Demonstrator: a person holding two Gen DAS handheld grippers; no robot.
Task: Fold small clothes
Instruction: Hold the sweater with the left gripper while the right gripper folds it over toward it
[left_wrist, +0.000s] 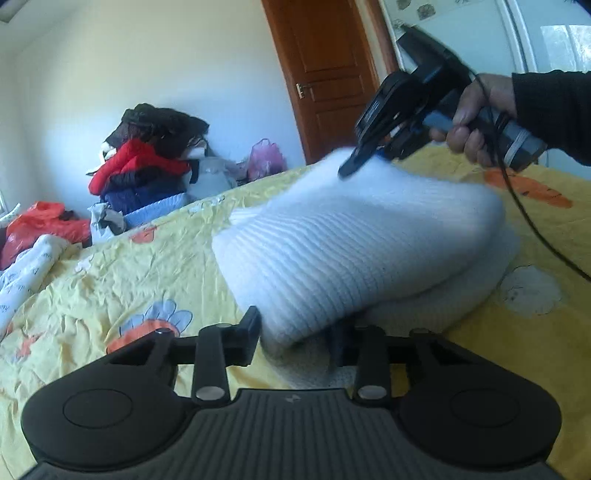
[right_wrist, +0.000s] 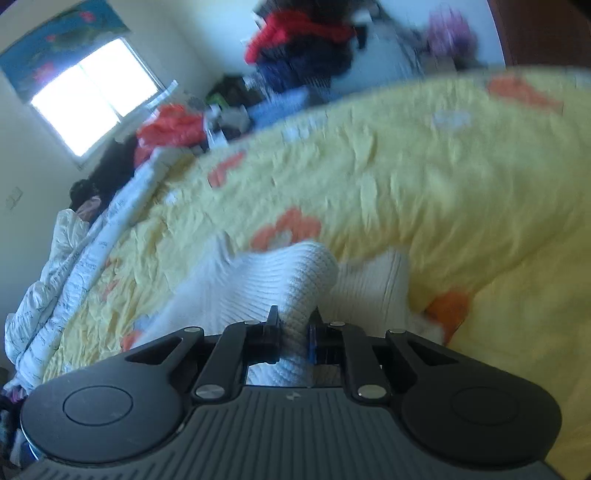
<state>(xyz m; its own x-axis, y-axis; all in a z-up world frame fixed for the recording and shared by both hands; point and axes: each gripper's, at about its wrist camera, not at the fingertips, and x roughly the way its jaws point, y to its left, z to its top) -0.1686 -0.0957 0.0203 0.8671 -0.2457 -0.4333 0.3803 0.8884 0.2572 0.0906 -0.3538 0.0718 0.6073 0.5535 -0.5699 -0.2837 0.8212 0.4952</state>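
Observation:
A white ribbed knit garment (left_wrist: 351, 251) lies folded over itself on a yellow flowered bedspread (left_wrist: 110, 266). In the left wrist view its near folded edge fills the gap between the fingers of my left gripper (left_wrist: 295, 338), which is shut on it. At the garment's far edge my right gripper (left_wrist: 352, 164) reaches down, held by a hand (left_wrist: 476, 122) in a dark sleeve. The right wrist view is blurred. There the right gripper (right_wrist: 294, 325) pinches a raised fold of the white knit (right_wrist: 258, 280), and the rest of it spreads out on the bedspread (right_wrist: 406, 166).
A pile of clothes (left_wrist: 144, 166) with a red jacket stands beyond the bed's far edge, beside orange (left_wrist: 44, 225) and pink bags (left_wrist: 264, 157). A white printed quilt (left_wrist: 26, 273) lies bunched at the left. A brown door (left_wrist: 325, 74) is behind. A black cable (left_wrist: 517, 206) trails from the right gripper.

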